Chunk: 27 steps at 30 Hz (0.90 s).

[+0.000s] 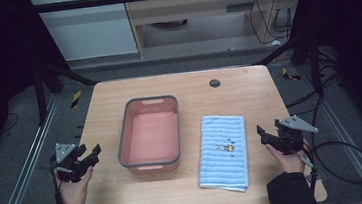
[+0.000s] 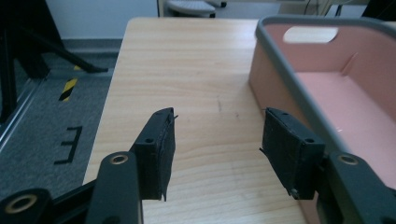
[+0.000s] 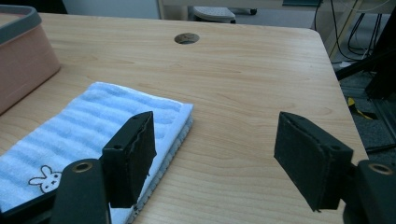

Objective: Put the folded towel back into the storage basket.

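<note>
A pink basin with a grey rim (image 1: pixel 146 101) stands empty in the middle of the wooden table (image 1: pixel 248 95). To its right lies a folded blue striped towel (image 1: pixel 224 150) with a small printed figure. My left gripper (image 1: pixel 93 153) hovers open at the table's left edge, just left of the basin (image 2: pixel 327 70). My right gripper (image 1: pixel 261 133) is open at the right edge, a short way right of the towel (image 3: pixel 88 126). Nothing sits between either pair of jaws. In the right gripper view the towel's corner lies under the left fingertip (image 3: pixel 133 154).
A round cable hole (image 1: pixel 214 83) sits near the table's far edge, seen also as the hole (image 3: pixel 187 38). Black cables (image 1: pixel 345 156) trail on the floor to the right. Metal frame rails (image 1: pixel 24 167) run along the left side. Yellow-black tape marks (image 1: pixel 75 98) lie on the floor.
</note>
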{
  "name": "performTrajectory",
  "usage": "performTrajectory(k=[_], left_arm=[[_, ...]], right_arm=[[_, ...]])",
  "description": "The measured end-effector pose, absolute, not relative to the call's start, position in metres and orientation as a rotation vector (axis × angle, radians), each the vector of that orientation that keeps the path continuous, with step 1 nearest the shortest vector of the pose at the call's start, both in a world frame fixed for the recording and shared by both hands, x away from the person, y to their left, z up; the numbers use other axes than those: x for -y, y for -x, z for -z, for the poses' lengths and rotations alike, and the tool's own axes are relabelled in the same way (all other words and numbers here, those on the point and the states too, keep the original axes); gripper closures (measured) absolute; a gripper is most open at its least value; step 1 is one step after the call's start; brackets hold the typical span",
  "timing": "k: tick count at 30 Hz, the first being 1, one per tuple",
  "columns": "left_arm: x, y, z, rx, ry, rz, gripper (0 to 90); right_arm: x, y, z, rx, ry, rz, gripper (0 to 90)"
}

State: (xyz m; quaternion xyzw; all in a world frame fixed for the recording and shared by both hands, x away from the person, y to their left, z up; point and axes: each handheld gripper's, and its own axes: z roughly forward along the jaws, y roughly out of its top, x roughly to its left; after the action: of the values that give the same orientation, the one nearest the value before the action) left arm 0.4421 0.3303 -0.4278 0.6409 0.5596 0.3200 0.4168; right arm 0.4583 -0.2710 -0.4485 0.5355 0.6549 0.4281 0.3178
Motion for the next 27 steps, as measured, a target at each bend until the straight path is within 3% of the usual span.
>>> performTrajectory(k=[27], left_arm=[[-0.293,-0.421,0.389,-1.25,-1.597,-0.795,35.6]], right_arm=[[0.258,-0.453,0.42,-1.76,-1.313,-1.21,27.8]])
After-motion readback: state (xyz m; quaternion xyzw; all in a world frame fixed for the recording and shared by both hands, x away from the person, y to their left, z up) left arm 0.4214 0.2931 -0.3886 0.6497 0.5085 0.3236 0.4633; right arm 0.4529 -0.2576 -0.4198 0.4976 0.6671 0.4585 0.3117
